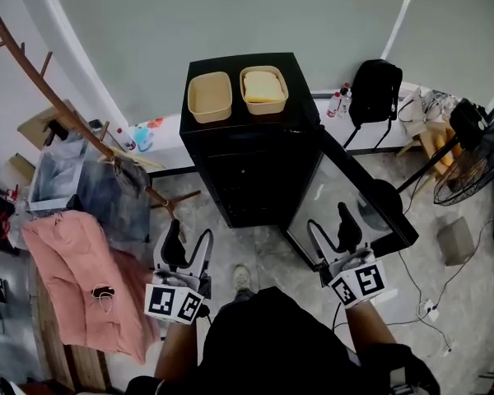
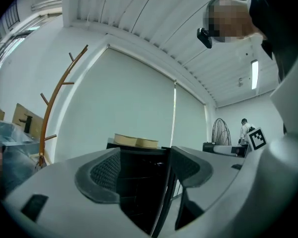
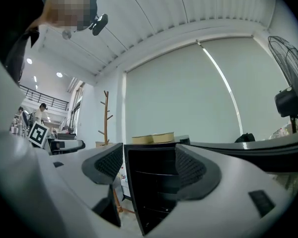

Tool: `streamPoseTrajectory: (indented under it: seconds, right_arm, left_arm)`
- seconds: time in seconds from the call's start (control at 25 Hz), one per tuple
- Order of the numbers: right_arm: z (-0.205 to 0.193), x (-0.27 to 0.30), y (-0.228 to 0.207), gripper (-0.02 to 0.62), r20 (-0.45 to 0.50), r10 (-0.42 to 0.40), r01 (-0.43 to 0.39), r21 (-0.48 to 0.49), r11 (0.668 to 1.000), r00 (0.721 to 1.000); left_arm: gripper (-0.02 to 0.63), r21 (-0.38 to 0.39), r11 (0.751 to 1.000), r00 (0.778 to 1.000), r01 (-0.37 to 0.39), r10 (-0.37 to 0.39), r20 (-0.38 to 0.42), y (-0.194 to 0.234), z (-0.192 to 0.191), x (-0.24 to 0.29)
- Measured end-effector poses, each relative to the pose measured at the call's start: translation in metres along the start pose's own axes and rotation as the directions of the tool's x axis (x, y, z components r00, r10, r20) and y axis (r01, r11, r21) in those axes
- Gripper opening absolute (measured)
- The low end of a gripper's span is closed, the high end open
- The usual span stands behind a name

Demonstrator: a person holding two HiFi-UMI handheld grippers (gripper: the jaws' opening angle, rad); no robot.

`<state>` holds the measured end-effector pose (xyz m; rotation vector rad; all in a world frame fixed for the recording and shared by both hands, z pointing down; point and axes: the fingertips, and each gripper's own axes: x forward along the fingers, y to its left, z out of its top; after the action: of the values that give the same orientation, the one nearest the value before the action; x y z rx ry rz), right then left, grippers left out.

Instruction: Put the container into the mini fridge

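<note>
Two beige containers are sitting side by side on top of the black mini fridge point(image 1: 255, 167), the left container point(image 1: 209, 96) showing empty, the right container point(image 1: 263, 87) showing a deeper yellow across its top. The fridge door point(image 1: 350, 192) is hanging open toward my right. I am holding both tongs in front of the fridge, well apart from the containers: the left tongs point(image 1: 189, 237) are standing spread with nothing between them, and the right tongs point(image 1: 328, 220) are spread and empty too. A pink garment point(image 1: 74, 278) is lying at far left beneath a wooden coat rack point(image 1: 58, 105).
</note>
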<state>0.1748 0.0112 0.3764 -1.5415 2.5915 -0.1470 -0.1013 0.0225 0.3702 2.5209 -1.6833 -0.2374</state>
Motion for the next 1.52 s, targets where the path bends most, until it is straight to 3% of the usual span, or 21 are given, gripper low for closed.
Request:
streamPoseTrajectory:
  seconds: [0.28, 0.64, 1.0, 1.2, 1.36, 1.52]
  right_arm:
    - [0.011, 0.059, 0.008, 0.341, 0.008, 0.001, -0.001, -0.040, 0.999, 1.000]
    - [0.018, 0.122, 0.029, 0.337, 0.029, 0.025, -0.023, -0.068, 0.997, 0.999]
    - [-0.002, 0.145, 0.033, 0.328, -0.034, 0.056, -0.058, -0.055, 0.997, 0.998]
    - [0.003, 0.162, 0.022, 0.325, -0.034, 0.058, -0.059, -0.038, 0.998, 0.998]
    - [0.023, 0.183, 0.012, 0.321, -0.025, 0.085, -0.087, -0.090, 0.992, 0.996]
    - [0.034, 0.210, 0.001, 0.301, -0.093, 0.121, -0.138, -0.209, 0.968, 0.988]
  left_arm:
    - [0.321, -0.024, 0.999, 1.000, 0.023, -0.023, 0.008, 0.047, 0.007, 0.035]
    - [0.321, 0.004, 0.995, 0.995, 0.099, -0.099, -0.015, 0.087, 0.013, 0.073]
    - [0.321, 0.037, 0.966, 0.964, 0.254, -0.250, -0.089, 0.081, 0.008, 0.126]
    - [0.321, 0.029, 0.959, 0.953, 0.283, -0.277, -0.120, 0.076, 0.007, 0.148]
    - [0.319, 0.056, 0.957, 0.954, 0.284, -0.276, -0.117, 0.063, 0.008, 0.165]
    - [0.319, 0.006, 0.954, 0.950, 0.299, -0.297, -0.099, 0.049, 0.006, 0.176]
